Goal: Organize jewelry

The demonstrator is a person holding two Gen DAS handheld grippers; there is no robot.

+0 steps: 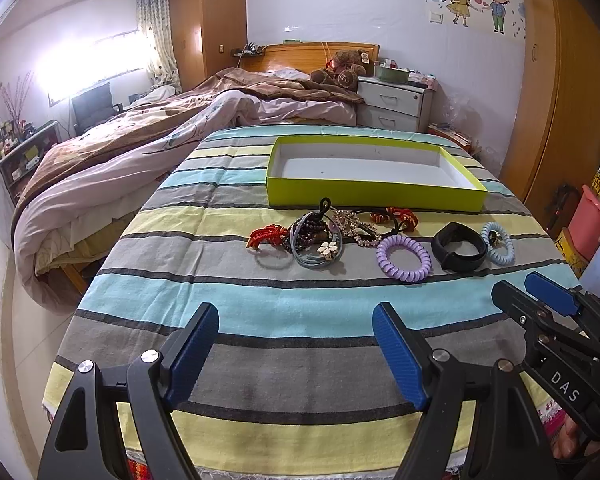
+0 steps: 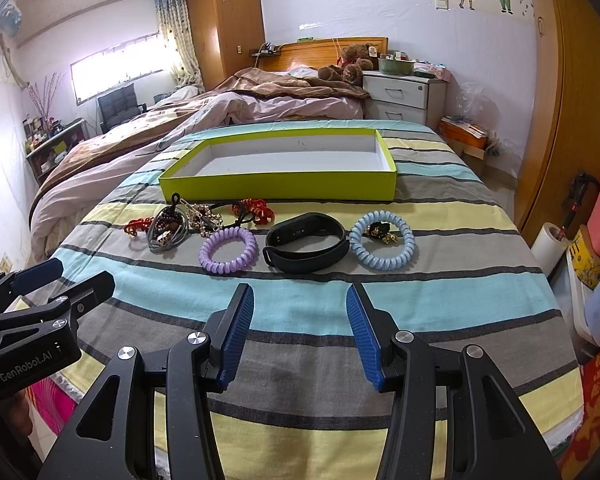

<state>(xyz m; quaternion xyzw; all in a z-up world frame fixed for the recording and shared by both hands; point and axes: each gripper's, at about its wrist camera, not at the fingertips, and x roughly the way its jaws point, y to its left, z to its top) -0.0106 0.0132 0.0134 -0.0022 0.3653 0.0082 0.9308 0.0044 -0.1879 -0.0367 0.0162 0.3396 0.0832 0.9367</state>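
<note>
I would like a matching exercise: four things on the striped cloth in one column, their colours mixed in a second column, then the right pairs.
Things:
1. tray
2. wristband
3. coil tie near the tangle
4. coil tie on the right

Colours:
a. light blue
b. black
c. lime green
d. purple

Pairs: 1-c, 2-b, 3-d, 4-a

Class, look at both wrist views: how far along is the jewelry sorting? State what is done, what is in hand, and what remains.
Done: nothing yet; the green box holds no jewelry. In hand: nothing; the left hand-held gripper and right hand-held gripper are both open above the striped cloth. Left: everything, namely the purple coil tie, black band, blue coil tie and the tangled pile.
</note>
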